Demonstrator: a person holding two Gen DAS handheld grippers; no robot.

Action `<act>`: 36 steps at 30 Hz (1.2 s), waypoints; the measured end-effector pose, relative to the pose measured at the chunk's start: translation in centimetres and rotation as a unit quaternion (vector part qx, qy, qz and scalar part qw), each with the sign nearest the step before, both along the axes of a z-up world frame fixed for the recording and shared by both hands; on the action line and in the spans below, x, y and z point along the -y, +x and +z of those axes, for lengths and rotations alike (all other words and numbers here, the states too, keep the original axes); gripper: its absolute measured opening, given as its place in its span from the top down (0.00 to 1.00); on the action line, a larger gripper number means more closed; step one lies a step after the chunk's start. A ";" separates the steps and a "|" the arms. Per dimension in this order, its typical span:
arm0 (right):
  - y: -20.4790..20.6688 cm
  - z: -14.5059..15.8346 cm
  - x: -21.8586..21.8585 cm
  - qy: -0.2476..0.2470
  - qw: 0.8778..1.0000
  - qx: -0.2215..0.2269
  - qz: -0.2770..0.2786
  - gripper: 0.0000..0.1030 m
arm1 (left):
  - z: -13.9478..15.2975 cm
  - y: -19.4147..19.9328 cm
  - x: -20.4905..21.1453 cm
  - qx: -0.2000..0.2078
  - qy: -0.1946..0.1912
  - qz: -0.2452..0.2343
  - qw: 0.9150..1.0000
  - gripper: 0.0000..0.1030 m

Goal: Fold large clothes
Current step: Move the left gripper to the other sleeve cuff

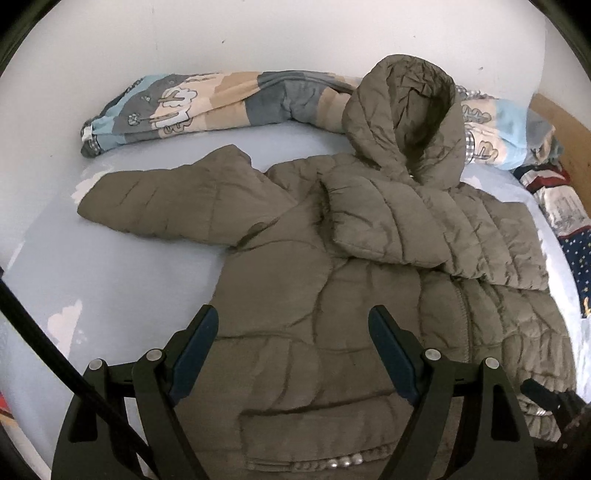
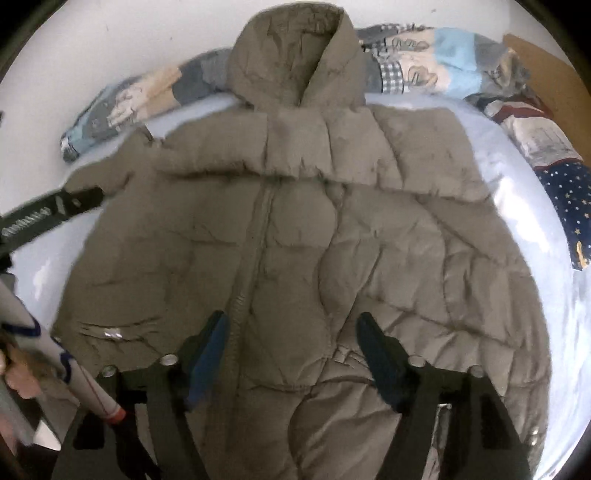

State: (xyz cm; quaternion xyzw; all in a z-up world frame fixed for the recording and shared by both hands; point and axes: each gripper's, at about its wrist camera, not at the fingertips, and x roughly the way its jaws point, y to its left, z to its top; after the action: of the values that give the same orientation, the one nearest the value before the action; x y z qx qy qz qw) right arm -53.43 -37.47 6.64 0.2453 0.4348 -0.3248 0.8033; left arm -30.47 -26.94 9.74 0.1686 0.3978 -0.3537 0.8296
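**Left wrist view: puffer jacket spread on the bed, both grippers wide and empty**

Left wrist view looks down on a pale blue bed sheet point(image 1: 122, 280) running up to a plain white wall point(image 1: 258, 33). And there's the olive-grey quilted hooded puffer jacket point(image 1: 332, 258), lying front-up on the bed, hood propped toward the wall! One sleeve sticks out over the sheet on the left of this view; the other is folded across the chest. Along the wall lies a rolled patchwork quilt in blue, beige and grey point(image 1: 192, 103), the hood resting against it. At the far right a wooden headboard point(image 1: 561, 122) shows, with a navy star-patterned, red-striped cloth point(image 1: 576, 240) bunched below it.

The left gripper point(image 1: 291, 325) hovers over the jacket's lower front, jaws spread wide, nothing between them.

Over on the right wrist view, blurred, the right gripper point(image 2: 291, 328) hangs above the jacket's zip line, jaws apart and gripping nothing. A person's hand point(image 2: 16, 376) and white sleeve edge in at lower left, a black strap point(image 2: 48, 212) above them.
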 end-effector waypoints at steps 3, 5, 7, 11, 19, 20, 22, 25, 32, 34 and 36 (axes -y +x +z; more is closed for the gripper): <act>0.6 -0.7 0.4 0.006 1.000 -0.010 0.007 0.28 | -0.1 0.7 0.1 0.016 0.008 0.005 1.000 0.20; 1.0 -0.9 0.2 0.008 1.000 -0.012 0.017 0.28 | 0.0 1.5 -0.2 0.014 0.003 0.012 1.000 0.20; 1.4 -1.2 0.0 0.016 0.999 -0.017 0.029 0.28 | 0.4 2.7 -0.6 0.014 -0.002 0.020 1.000 0.20; 1.9 -1.3 -0.7 -0.006 0.998 -0.042 0.054 0.28 | 0.7 5.2 -1.9 0.022 -0.004 0.055 0.998 0.20; 2.7 -1.9 -2.1 -0.048 0.993 -0.077 0.075 0.27 | 0.2 8.6 -3.6 0.009 -0.003 0.100 0.995 0.20; 2.7 -1.9 -2.2 -0.049 0.993 -0.078 0.078 0.27 | 0.2 8.8 -3.8 0.009 -0.003 0.103 0.995 0.20; 2.6 -1.8 -2.2 -0.047 0.993 -0.077 0.078 0.27 | 0.2 9.3 -4.1 0.007 -0.004 0.108 0.994 0.20; 2.6 -1.8 -2.2 -0.049 0.992 -0.078 0.081 0.27 | 0.0 10.0 -4.6 0.007 0.000 0.114 0.993 0.20; 2.8 -1.9 -2.4 -0.052 0.992 -0.082 0.083 0.27 | -0.7 11.8 -5.5 -0.002 0.007 0.126 0.992 0.20; 2.8 -2.0 -2.5 -0.055 0.991 -0.086 0.084 0.26 | -0.7 12.2 -5.7 -0.001 0.008 0.126 0.992 0.20; 2.9 -2.0 -2.5 -0.056 0.991 -0.087 0.085 0.26 | -0.8 12.8 -5.9 -0.003 0.010 0.129 0.992 0.20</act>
State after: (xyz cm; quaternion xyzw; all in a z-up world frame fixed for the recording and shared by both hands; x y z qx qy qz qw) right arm -50.55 -34.96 4.61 0.1332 0.5036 -0.2996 0.7993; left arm -17.63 -21.05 8.92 0.1232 0.4221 -0.2407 0.8653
